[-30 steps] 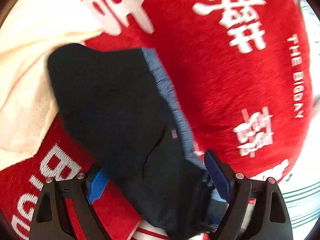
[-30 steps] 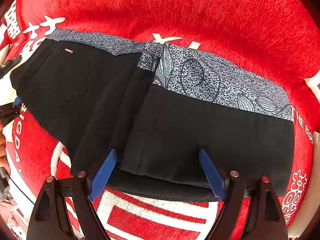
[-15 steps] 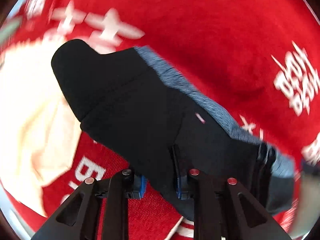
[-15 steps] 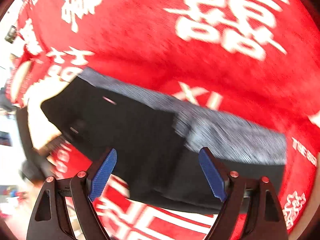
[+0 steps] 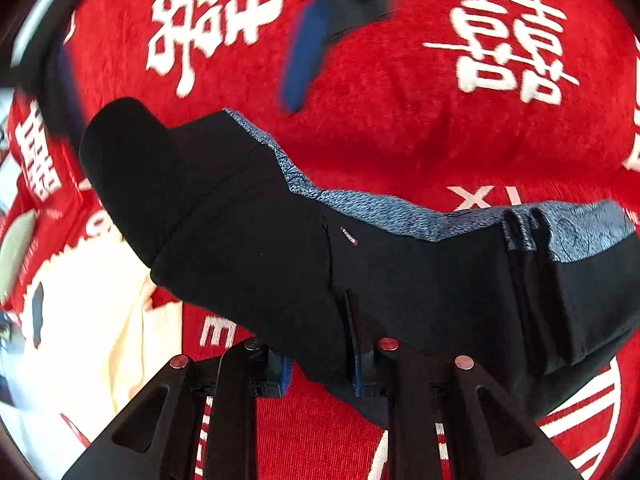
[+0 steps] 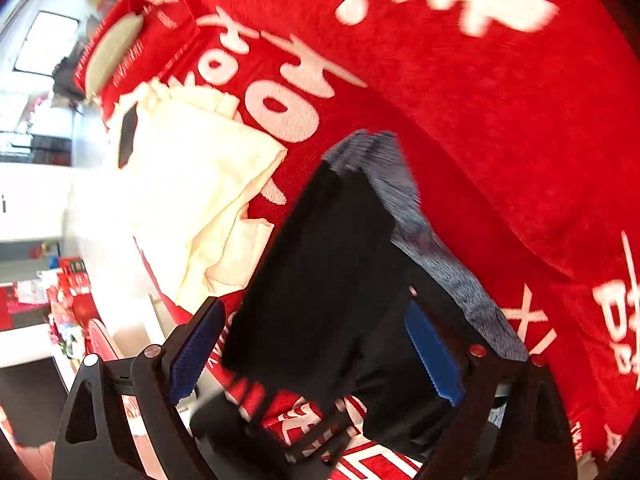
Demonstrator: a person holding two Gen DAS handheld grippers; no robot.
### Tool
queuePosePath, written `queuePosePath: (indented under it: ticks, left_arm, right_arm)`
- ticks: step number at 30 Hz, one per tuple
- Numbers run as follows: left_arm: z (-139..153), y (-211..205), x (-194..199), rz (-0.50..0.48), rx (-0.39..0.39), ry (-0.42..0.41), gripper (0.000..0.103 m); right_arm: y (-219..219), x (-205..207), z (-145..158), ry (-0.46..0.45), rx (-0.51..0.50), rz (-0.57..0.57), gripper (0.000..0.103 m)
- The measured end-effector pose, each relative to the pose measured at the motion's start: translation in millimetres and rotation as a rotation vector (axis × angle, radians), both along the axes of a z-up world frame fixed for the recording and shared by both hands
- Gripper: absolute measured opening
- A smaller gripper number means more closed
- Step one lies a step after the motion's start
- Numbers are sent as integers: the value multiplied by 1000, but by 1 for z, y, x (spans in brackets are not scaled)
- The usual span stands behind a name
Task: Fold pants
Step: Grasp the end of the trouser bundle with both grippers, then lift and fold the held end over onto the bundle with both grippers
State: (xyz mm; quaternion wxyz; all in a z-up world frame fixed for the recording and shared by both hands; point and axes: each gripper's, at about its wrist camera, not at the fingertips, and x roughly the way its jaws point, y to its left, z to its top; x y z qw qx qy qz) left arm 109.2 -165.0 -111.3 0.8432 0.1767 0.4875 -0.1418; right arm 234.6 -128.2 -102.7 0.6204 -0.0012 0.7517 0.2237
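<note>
Black pants (image 5: 240,220) with a grey-blue patterned waistband (image 5: 380,208) lie on a red blanket (image 5: 400,120); their right end is folded over. My left gripper (image 5: 320,360) is shut on the pants' near edge, with black cloth pinched between its pads. One blurred blue pad (image 5: 304,56) of the other gripper hangs above the blanket at the top of the left wrist view. In the right wrist view, my right gripper (image 6: 314,344) points down over the pants (image 6: 320,260) with its jaws opening. The black cloth lies below and between the fingers, and neither pad touches it.
A cream cloth (image 5: 100,320) lies crumpled beside the pants' left end, also visible as the cream cloth (image 6: 188,184) in the right wrist view. The blanket (image 6: 480,120) bears large white characters. Room furniture and clutter show past the blanket's edge at far left.
My left gripper went from open around the pants' edge to shut on it, and rolled. The right gripper swung away from over the folded part toward the cream cloth, still open.
</note>
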Motion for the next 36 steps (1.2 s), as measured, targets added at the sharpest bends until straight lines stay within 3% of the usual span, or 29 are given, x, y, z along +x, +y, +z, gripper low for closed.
queuePosePath:
  ticks: [4,8,10,11,12,18,30,36]
  left_arm:
    - [2,-11,-7,-38,41,-32,23]
    - [1,-18,-9,-47,67,-39,23]
    - [3,-20,-9,-57,69,-35,23]
    - [5,-20,-10,-61,68,-27,23]
    - [4,-22,-10,-63,65,-21,23]
    - [29,-44,-21,-142,53,-68,23]
    - [85,-129,-72,-363,51,-126,23]
    - [83,-183,-107,-496,96,-118,23]
  right_arm:
    - [20,3,-27,93,-58,64,93]
    - [21,-5,-42,105,-175,157,93]
    - [7,-8,-42,97,-183,140,72]
    - [-2,-8,-41,96,-172,112,40]
    - [-15,-8,-36,95,-146,68,28]
    - [-77,-17,0,9,0,-97,25]
    - [-228,-94,79,-169,315,-438,21]
    - [-305,-144,76,-201,398,-594,21]
